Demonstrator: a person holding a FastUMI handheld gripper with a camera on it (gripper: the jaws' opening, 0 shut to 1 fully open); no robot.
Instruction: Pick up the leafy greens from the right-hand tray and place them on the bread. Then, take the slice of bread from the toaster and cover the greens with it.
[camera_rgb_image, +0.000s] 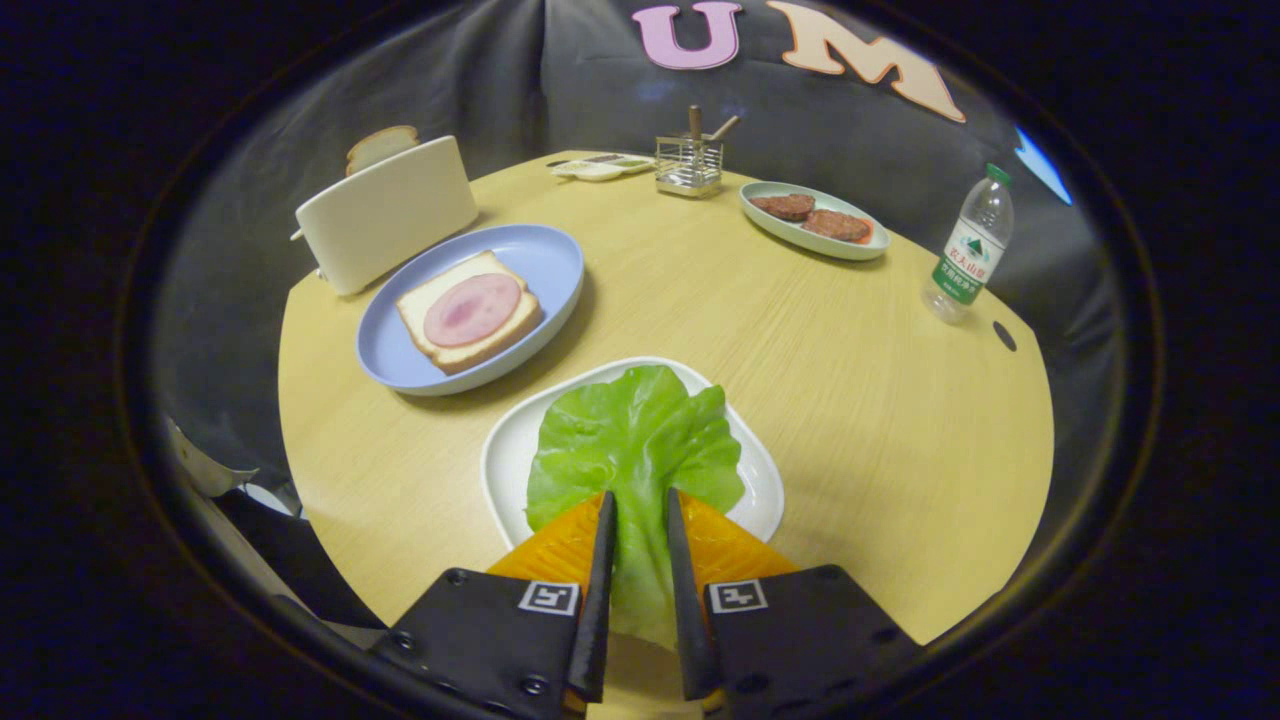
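Wood table (850, 400) | lettuce leaf (640, 440) lengthwise between gripper (637, 510) fingers, stem nearest gripper.

Green leafy greens (634, 440) on white tray (505, 455); pink ham (472, 309) on pale bread (468, 312), blue plate (545, 262); cream toaster (386, 213) with brown-crusted slice (381, 146); red-brown patties (812, 216) on pale green dish (812, 240); green-capped, green-labelled clear bottle (968, 247); light wood-grain table (850, 390).

Bright, sharp, fisheye-warped edges
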